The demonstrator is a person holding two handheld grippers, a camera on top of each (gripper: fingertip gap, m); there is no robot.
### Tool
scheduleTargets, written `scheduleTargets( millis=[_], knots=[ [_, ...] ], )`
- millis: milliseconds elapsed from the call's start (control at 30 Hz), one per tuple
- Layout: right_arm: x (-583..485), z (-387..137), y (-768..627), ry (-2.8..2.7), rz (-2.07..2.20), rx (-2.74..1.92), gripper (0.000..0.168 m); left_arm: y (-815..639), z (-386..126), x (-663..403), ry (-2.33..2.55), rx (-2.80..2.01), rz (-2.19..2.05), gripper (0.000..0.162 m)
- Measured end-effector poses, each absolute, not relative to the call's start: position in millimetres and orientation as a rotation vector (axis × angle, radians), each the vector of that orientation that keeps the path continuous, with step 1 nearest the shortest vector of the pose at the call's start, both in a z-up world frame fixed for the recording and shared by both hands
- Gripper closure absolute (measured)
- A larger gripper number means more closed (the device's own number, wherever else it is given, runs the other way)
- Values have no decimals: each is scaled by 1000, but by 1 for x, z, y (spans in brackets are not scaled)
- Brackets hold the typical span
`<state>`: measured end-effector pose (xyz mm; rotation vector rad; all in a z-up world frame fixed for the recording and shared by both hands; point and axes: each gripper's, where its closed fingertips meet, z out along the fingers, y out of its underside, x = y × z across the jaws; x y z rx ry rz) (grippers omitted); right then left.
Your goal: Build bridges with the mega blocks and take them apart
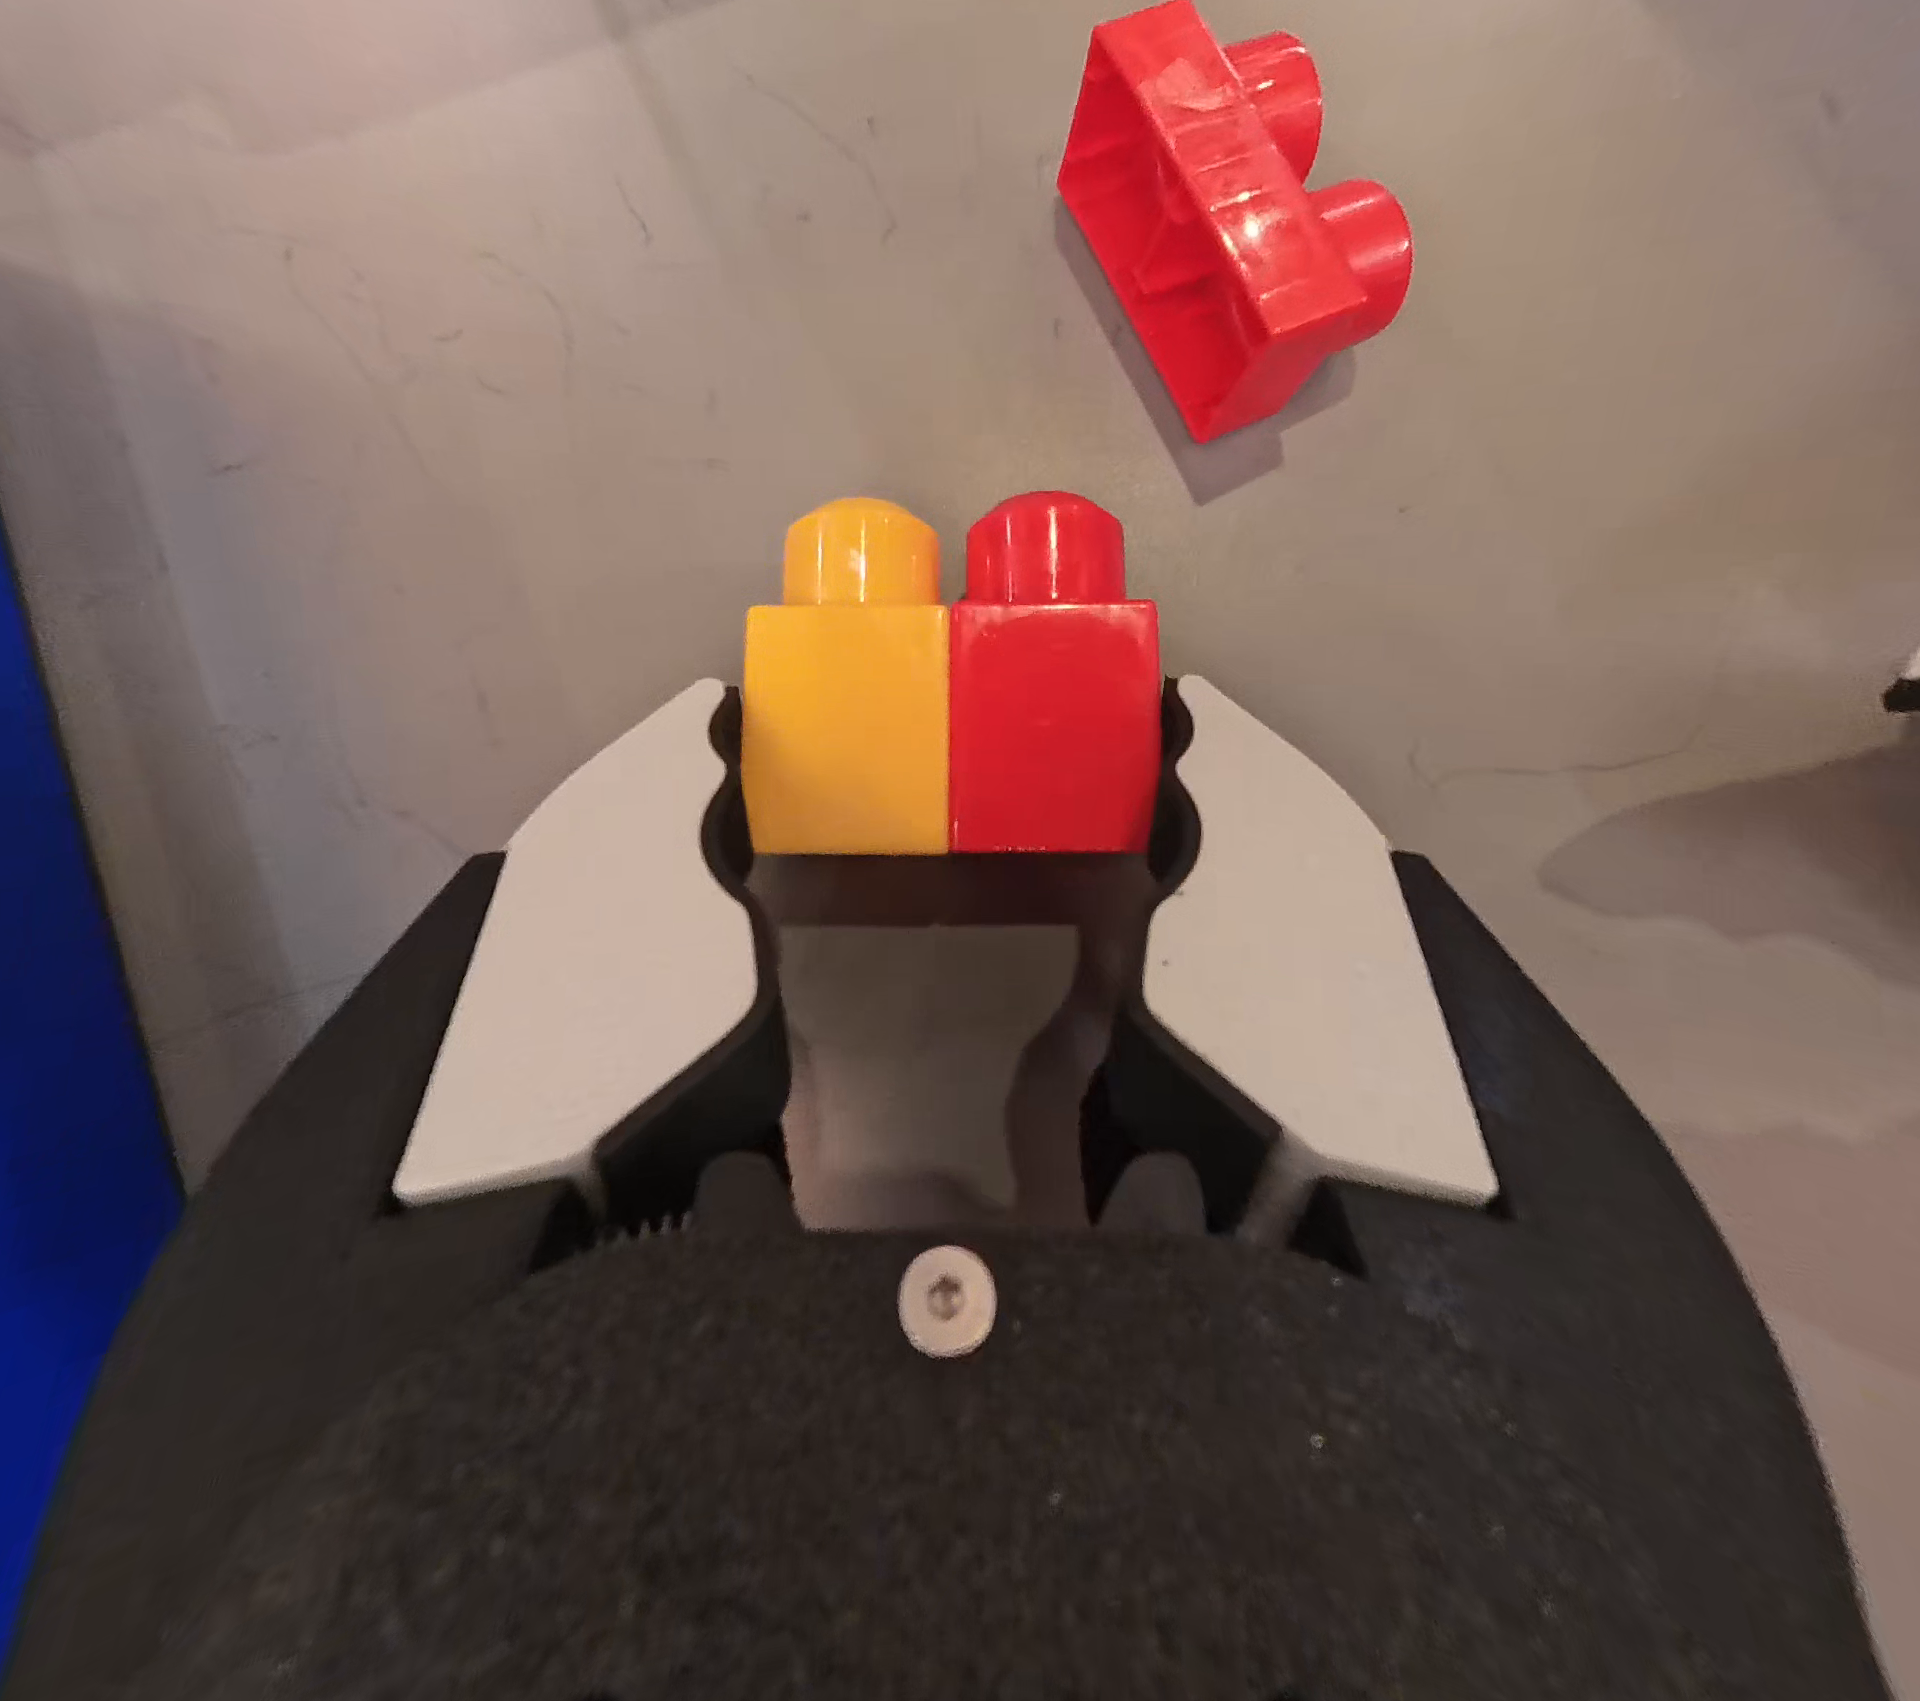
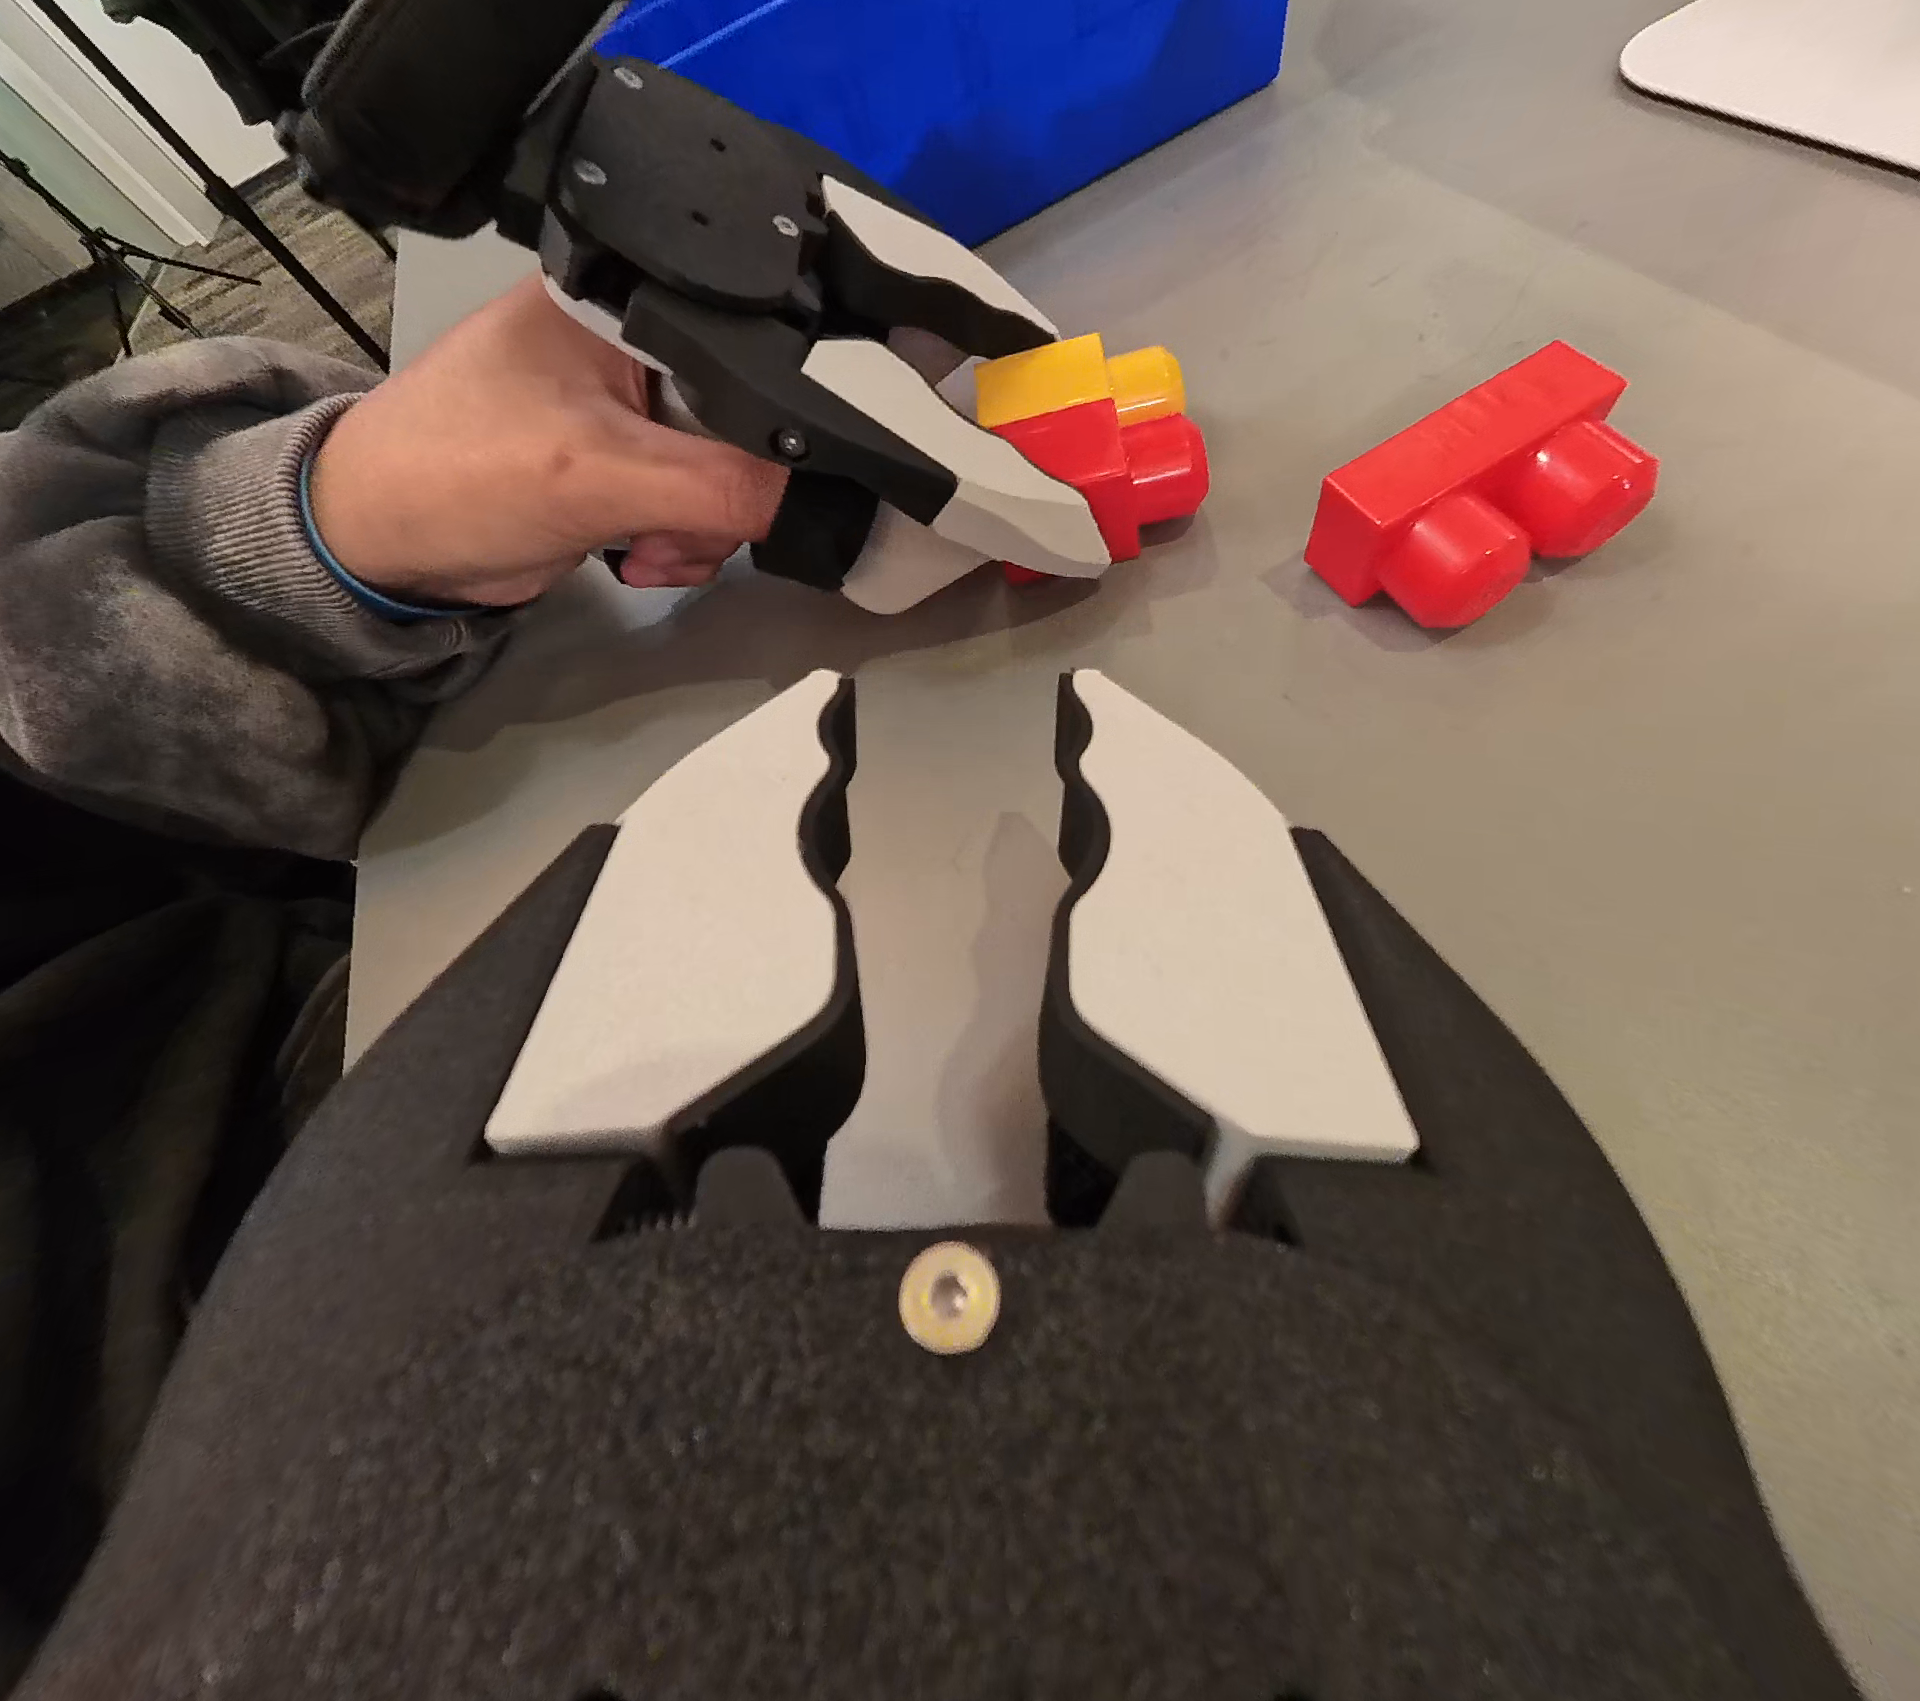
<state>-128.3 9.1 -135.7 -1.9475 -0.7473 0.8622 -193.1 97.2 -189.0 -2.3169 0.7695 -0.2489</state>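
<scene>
- Left wrist view: my left gripper [image 1: 951,758] has its fingers clamped on two single-stud plastic blocks held side by side, the yellow block [image 1: 847,721] and the small red block [image 1: 1049,721], studs pointing away from me.
- Beyond them, up and to the right, the two-stud red plastic block [image 1: 1226,217] lies tipped on its side on the grey bench [image 1: 416,301], hollow underside facing left, well apart from the pair.
- I judge this is the pillar-setting step: I want both small blocks down upright, studs up, with a gap the long block can span, so squeezed together like this they'll need separating.
- Blue sliver on the left edge, a white board corner at the top; neither blocks me.
- Right wrist view: my right gripper [image 2: 956,695] is empty, fingers parted over bare bench.
- Ahead, the left gripper [image 2: 1039,446] holds the pair low, just above or touching the bench; I cannot tell which.
- The two-stud red block sits to the right, studs toward me; I'd grab it across its long flat sides.
- Blue plastic bin [image 2: 987,10] stands behind, the white board [image 2: 1787,51] far right, a person's sleeve [image 2: 177,529] left. Path looks clear.
</scene>
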Motion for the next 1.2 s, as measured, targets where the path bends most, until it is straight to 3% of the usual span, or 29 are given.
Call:
scheduleTargets(
  millis=[367,733,900,1033,1200],
  knots=[
    [-128,-135,10,-739,869,-1947,131,96,-184,-198,877,-2253,-218,88],
    [-118,-133,17,-751,772,-1941,130,57,-135,-213,1068,-1865,-362,88],
    [-103,-113,37,-876,568,-2012,102,21,-126,-214,1088,-1843,-655,88],
    [-91,-109,68,-1122,249,-2057,99,7,-127,-208,1145,-1809,-721,88],
    [-87,-145,101,-1387,128,-2209,100,-5,-124,-204,1178,-1768,-801,88]
  ],
)
